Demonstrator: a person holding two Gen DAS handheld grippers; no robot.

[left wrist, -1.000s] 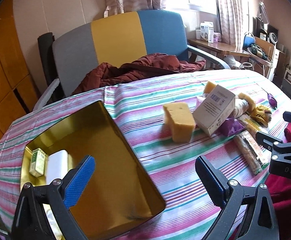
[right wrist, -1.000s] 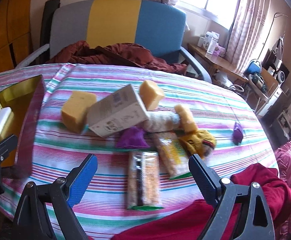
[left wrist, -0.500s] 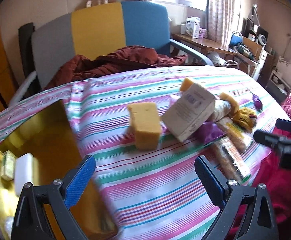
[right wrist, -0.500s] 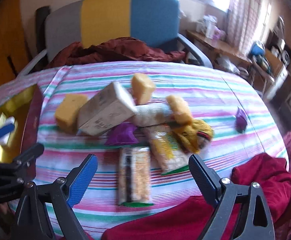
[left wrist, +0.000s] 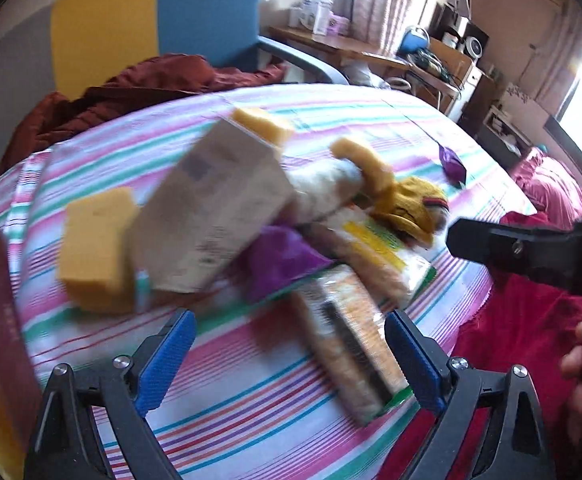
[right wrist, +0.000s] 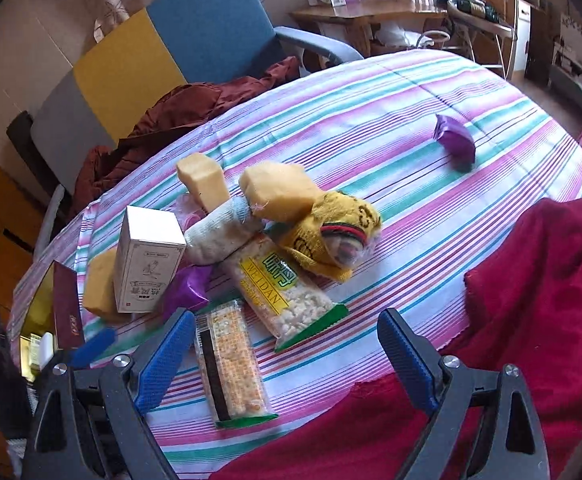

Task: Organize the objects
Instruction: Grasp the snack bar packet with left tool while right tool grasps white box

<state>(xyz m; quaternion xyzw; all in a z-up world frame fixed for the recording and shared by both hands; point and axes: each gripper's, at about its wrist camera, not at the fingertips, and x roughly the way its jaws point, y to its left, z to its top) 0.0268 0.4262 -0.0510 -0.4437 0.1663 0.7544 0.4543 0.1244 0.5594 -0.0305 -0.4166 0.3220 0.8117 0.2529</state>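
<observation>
Both tools have swung from the gold tray (right wrist: 37,304) toward the cardboard box (right wrist: 149,258). Left tool (left wrist: 291,356), jaws just narrowing yet wide and empty, hovers above the cracker packet (right wrist: 231,364) beside that box; right tool (right wrist: 287,356) gapes empty too.

Glossy plastic snack packet (right wrist: 231,364) under the right claw (right wrist: 285,354); matt cardboard box (right wrist: 147,260); striped woven cloth covers the surface (right wrist: 411,128).

Three yellow sponges (right wrist: 205,181), two snack packets (right wrist: 233,364), two purple wrappers (right wrist: 455,141), one white carton (right wrist: 147,258) — perhaps two socks (right wrist: 331,236).
</observation>
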